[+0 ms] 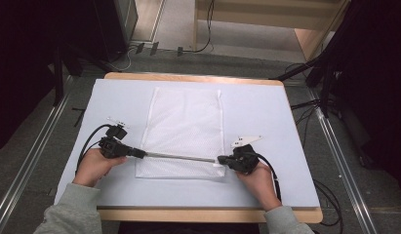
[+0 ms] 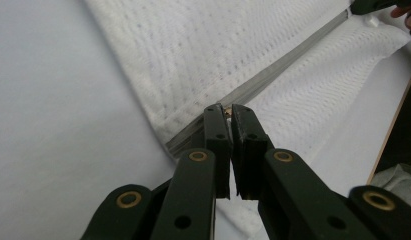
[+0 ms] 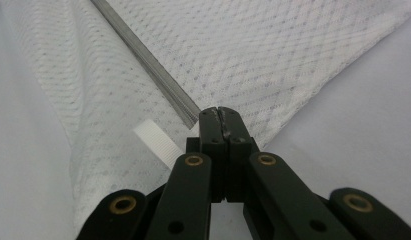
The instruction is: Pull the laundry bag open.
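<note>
Mesh laundry bag lies flat and rectangular on the pale blue table cover, stretched between the two grippers and running away from them toward the far edge; white netting, a fine woven diamond weave, soft and slightly puckered near the seams; what it holds, if anything, can't be told. Zipper, a thin grey straight line, crosses the bag's near end from one gripper to the other. Left gripper has its black jaws pressed together right at the zipper's end, a small brassy bit, seemingly the pull, pinched at the tips; the bag fans out ahead of it and to its right. Right gripper is clamped tight on the bag's other corner, where the zipper ends; a short white ribbed tab sits just to the left of its jaws. Both hands rest low on the cover, grey sleeves behind them; a wooden table edge frames the cover beyond the bag.
</note>
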A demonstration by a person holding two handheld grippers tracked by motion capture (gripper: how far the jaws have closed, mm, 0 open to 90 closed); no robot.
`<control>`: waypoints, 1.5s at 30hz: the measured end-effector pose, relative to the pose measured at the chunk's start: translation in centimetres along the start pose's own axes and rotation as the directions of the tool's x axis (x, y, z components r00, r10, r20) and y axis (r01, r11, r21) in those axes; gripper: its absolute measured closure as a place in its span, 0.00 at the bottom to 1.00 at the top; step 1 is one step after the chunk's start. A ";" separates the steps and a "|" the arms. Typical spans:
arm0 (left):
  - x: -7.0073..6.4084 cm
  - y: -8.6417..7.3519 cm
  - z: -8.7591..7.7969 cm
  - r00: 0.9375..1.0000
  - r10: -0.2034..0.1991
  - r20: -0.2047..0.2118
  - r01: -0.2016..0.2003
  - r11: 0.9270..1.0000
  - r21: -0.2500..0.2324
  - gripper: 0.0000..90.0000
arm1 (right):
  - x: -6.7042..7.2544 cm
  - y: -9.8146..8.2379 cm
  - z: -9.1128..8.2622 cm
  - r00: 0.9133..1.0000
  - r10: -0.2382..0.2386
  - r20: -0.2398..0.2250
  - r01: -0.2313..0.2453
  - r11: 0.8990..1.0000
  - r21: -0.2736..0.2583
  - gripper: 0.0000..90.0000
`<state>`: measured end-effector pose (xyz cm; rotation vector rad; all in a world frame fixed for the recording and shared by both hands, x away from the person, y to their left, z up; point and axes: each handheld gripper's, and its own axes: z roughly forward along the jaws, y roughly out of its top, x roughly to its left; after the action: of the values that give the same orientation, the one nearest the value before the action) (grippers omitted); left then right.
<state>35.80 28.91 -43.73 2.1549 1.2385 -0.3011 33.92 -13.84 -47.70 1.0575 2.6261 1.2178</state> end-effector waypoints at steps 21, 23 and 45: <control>1.5 -2.3 -1.6 0.999 -0.032 -0.016 0.031 0.998 -0.046 0.97 | -0.1 0.6 0.1 1.000 0.003 -0.011 -0.003 0.999 0.035 1.00; 1.3 -2.5 -1.7 1.000 -0.020 -0.016 0.019 0.999 -0.041 0.97 | -0.1 0.7 0.1 1.000 0.009 -0.010 -0.008 0.999 0.037 1.00; 1.6 -3.0 -2.9 0.991 0.045 -0.125 -0.072 0.973 -0.221 0.41 | -1.3 1.4 -0.8 0.994 0.104 -0.035 -0.105 0.994 -0.011 0.60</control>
<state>33.82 32.93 -43.46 2.0319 1.2089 -0.0049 35.44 -14.51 -46.45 1.1962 2.6143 1.2827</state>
